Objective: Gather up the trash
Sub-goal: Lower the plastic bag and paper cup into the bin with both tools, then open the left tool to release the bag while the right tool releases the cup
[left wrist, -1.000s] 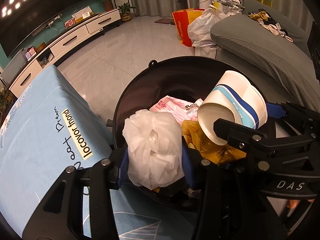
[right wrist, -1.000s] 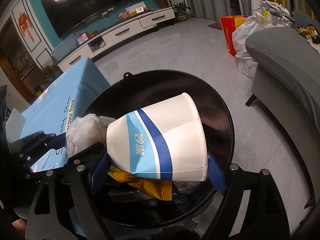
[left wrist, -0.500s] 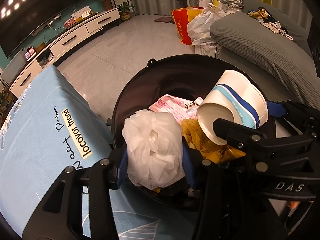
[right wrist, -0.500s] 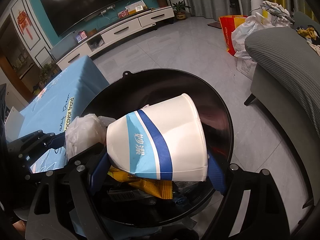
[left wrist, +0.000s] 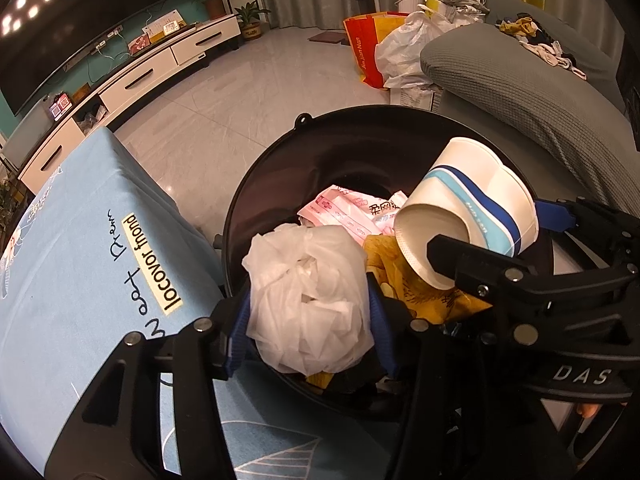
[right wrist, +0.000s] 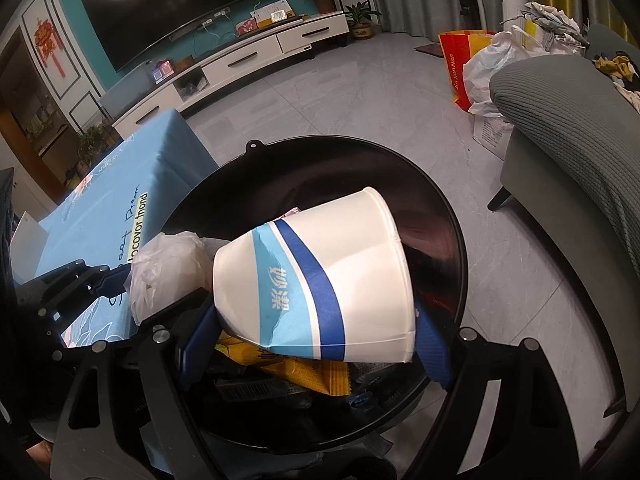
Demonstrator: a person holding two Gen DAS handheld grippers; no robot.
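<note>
A round black trash bin (left wrist: pixel 304 120) stands beside the table, with a pink wrapper (left wrist: pixel 348 212) and a yellow wrapper (left wrist: pixel 404 280) inside. My left gripper (left wrist: pixel 310 332) holds a crumpled white plastic bag (left wrist: pixel 308 304) over the bin's near rim. Its jaws are opening, and the blue pads still touch the bag's sides. My right gripper (right wrist: pixel 316 340) is shut on a white paper cup with blue stripes (right wrist: pixel 320 280), which lies on its side above the bin (right wrist: pixel 252 146). The cup (left wrist: pixel 468 204) also shows in the left wrist view, and the bag (right wrist: pixel 168 264) in the right wrist view.
A table with a light blue printed cloth (left wrist: pixel 80 240) adjoins the bin on the left. A grey sofa (left wrist: pixel 540 92) runs along the right. A red bag and white plastic bags (left wrist: pixel 396 52) stand on the tiled floor beyond. A white TV cabinet (left wrist: pixel 160 64) lines the far wall.
The left jaws have spread slightly around the white bag. Both hands, the cup and the bin's contents stay where they were.
</note>
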